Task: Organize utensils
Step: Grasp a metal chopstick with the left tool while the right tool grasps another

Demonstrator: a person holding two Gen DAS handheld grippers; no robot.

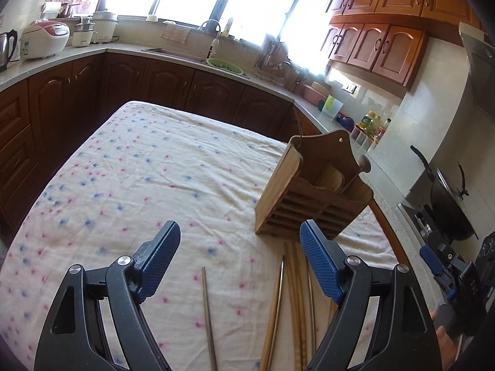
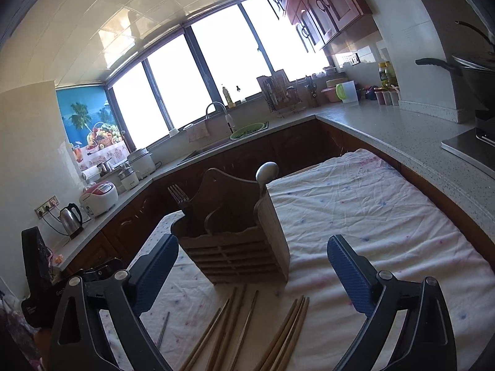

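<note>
While both grippers hover over the flower-print cloth on the bench [image 1: 130,167], jaws wide and empty: left gripper [image 1: 239,262], right gripper [image 2: 253,273]. Loose brown wooden chopsticks [image 2: 278,337] just below and between the jaws, long axis pointing far, toward slatted wooden utensil holder [image 2: 235,247]. Nearer the right gripper, probably. Only the right view shows fork [image 2: 179,196] and spoon [image 2: 266,171] standing inside.

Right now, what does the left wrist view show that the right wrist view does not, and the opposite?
Only the left wrist view shows the open left claw and the right claw seen from the side. Only the right wrist view shows a fork standing in the wooden holder, and the open right claw from behind. Both show the holder, loose chopsticks and the dotted cloth.
</note>
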